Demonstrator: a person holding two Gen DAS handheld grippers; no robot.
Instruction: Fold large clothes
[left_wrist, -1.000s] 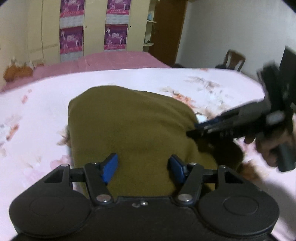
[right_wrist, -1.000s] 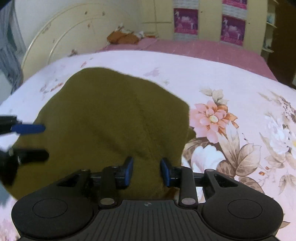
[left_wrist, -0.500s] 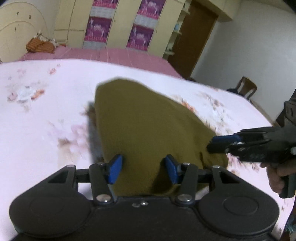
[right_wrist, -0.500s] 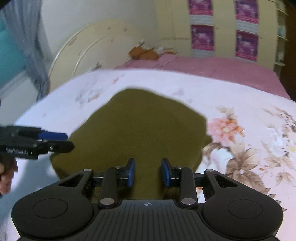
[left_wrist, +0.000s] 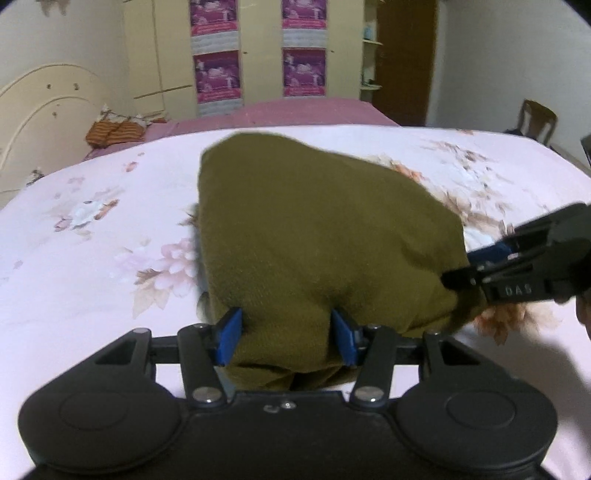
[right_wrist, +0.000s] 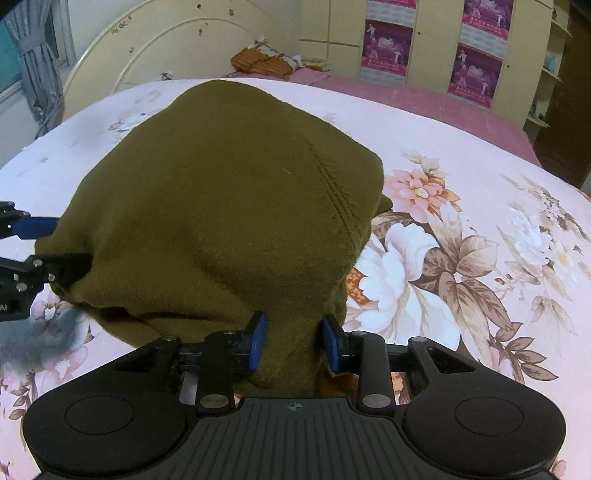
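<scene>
Both jaws pinch the near edge of the olive sweater (left_wrist: 325, 236), left gripper (left_wrist: 286, 338) and right gripper (right_wrist: 293, 341) apart, lifting it over the flowered bed (right_wrist: 480, 236). Soft, floppy knit probably sags; corners suit gripping best.

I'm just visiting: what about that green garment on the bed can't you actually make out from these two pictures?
- Garment type: the olive garment is bunched, so sleeves and collar are hidden in both views.
- Its near edge: hidden behind the left gripper and right gripper bodies.
- Underside folds: covered by its top layer.
- Wardrobe posters: print too small.
</scene>
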